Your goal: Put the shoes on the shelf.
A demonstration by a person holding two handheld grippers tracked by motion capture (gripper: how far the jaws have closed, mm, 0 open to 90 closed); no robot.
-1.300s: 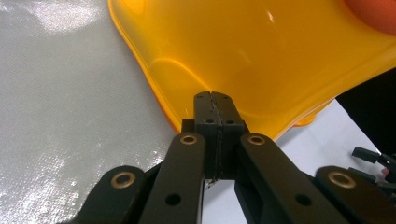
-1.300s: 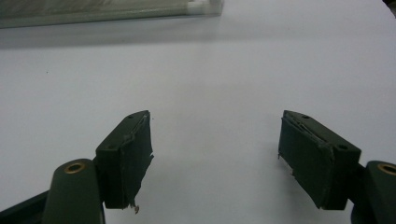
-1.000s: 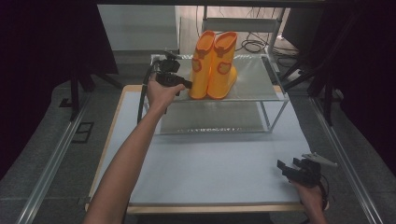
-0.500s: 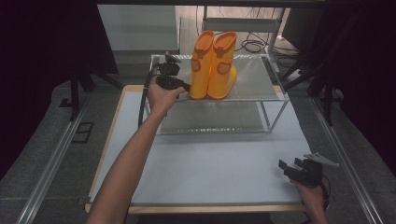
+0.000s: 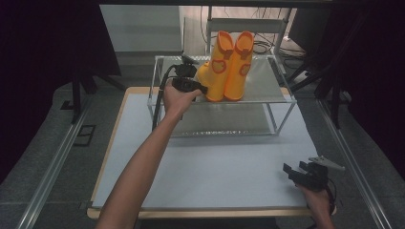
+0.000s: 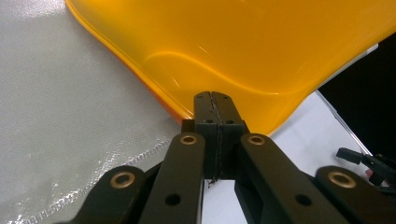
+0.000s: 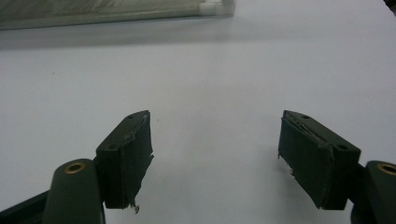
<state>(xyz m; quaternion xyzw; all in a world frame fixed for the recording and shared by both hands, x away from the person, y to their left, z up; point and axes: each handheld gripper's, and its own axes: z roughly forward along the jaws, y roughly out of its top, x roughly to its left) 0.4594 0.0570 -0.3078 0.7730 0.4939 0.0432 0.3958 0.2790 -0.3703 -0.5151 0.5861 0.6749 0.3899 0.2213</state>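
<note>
The pair of orange boots (image 5: 228,67) stands upright on the top shelf of a wire rack (image 5: 267,90), in the upper middle of the high view, with the tops toward the camera and the soles on the grey shelf mat. The left gripper (image 5: 200,88) is just left of the boots, at the toe of the left boot, and the person's left hand (image 5: 175,98) holds it from below with the arm reaching up from the bottom of the frame. In the left gripper view the fingers (image 6: 205,109) are clenched together with nothing between them, and their tips are at the lower edge of the orange boot, touching it or almost touching; I cannot tell which. The right gripper (image 5: 298,174) rests low in the lower right of the high view, on the white worktop (image 5: 215,162), well apart from the rack. In the right gripper view its fingers (image 7: 128,149) are released and stand wide apart over the bare worktop.
</note>
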